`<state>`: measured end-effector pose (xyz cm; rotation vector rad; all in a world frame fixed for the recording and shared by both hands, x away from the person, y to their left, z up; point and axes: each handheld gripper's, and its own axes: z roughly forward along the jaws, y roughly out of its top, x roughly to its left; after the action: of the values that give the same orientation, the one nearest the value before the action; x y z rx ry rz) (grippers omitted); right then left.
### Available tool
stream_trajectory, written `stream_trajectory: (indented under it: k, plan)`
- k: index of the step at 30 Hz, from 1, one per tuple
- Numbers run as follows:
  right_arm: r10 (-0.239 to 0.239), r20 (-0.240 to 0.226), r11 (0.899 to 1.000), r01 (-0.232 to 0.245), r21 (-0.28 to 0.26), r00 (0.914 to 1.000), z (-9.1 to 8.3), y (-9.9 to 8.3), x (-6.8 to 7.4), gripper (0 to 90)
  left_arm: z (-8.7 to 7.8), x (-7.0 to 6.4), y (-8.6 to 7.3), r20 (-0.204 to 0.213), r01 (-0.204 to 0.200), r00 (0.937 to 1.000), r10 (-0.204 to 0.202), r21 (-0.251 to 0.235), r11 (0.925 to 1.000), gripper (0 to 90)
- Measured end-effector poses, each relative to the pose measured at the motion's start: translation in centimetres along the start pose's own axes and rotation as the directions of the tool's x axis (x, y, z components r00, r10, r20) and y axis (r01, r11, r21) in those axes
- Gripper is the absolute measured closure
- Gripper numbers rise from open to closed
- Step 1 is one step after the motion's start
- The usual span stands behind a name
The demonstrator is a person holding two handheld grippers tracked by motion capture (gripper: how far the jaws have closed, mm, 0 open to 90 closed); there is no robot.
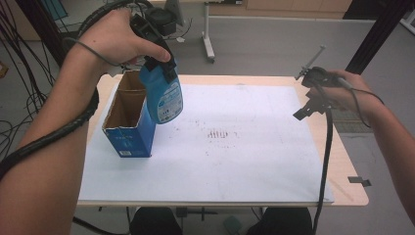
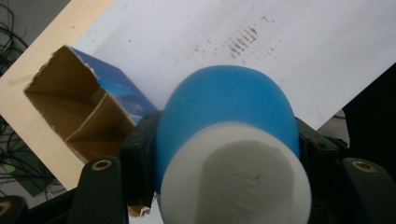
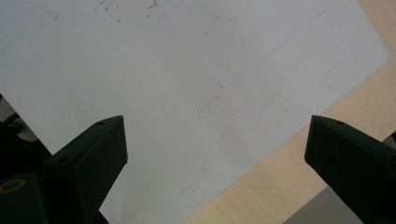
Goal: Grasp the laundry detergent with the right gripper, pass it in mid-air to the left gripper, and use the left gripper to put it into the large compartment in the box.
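A blue bottle (image 1: 164, 95) with a printed label hangs in the air, tilted, just right of and above an open blue cardboard box (image 1: 128, 122). My left gripper (image 1: 159, 63) is shut on the bottle's upper part. From the left gripper view the bottle (image 2: 229, 121) bulges between the jaws with its white cap end nearest the camera, and the box (image 2: 79, 112) lies down-left, its brown inside bare. My right gripper (image 1: 307, 108) hovers open above the white sheet's right edge; in its own view the right gripper (image 3: 217, 140) has its jaws spread wide over the sheet (image 3: 187, 70).
A large white sheet (image 1: 235, 147) with faint brown smudges covers most of the wooden table (image 1: 350, 166). A small black clip (image 1: 359, 180) lies on the table's right edge. Cables hang at the left, and a table leg stands on the floor behind.
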<state>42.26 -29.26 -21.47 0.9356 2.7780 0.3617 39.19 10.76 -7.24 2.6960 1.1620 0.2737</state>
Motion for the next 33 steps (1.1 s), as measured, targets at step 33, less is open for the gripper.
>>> stream_trajectory:
  k: [33]
  plan:
    - [0.016, 0.043, 1.000, -0.016, 0.005, 0.9989, -2.9, 1.7, -0.9, 5.5, -0.3, 9.3, -2.9, -0.134, 0.459, 0.8767, -0.462, -0.055, 0.8869, 37.6]
